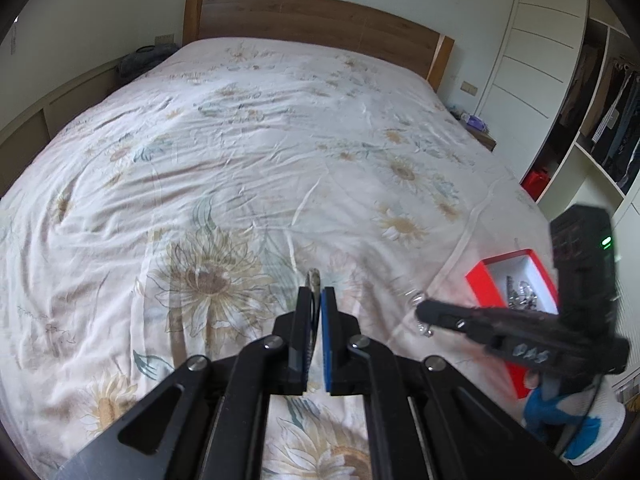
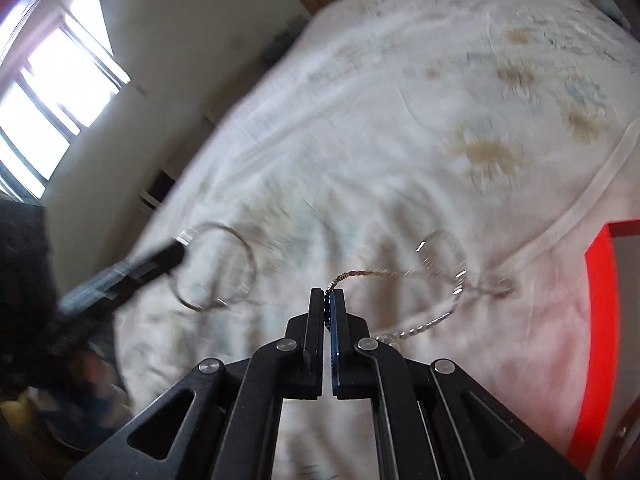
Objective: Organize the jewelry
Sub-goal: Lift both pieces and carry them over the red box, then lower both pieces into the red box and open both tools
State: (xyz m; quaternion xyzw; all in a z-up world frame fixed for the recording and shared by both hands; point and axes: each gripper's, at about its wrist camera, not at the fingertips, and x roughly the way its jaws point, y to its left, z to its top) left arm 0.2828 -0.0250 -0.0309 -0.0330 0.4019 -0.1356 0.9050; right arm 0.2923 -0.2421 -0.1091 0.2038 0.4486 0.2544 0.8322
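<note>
Filling both views, a bed [image 1: 256, 152] with a cream bedspread printed with sunflowers; wooden headboard [image 1: 316, 20] at the far end against a pale wall. White wardrobe [image 1: 532, 56] to the right, with hanging clothes [image 1: 616, 124] in its open section. Window [image 2: 52, 112] visible in the right wrist view, bright.

Red box [image 1: 486, 280] with white lining sits on the bed's right edge, silver jewelry inside it. Same box at the right border of the right wrist view.

Left gripper [image 1: 316, 300]: jaws almost closed, pinching a thin metal ring [image 2: 218, 266] on its edge. Right wrist view shows the ring as a hoop hanging from that gripper's tips, above the bedspread.

Right gripper [image 2: 329, 300]: jaws shut on a fine chain [image 2: 420, 326]. Chain runs from the tips out to the right, looping over the bedspread near the red box; blurred, so links and any pendant cannot be made out. Left wrist view shows this gripper just in front of the box, a blue-and-white glove [image 1: 560, 412] behind it.
</note>
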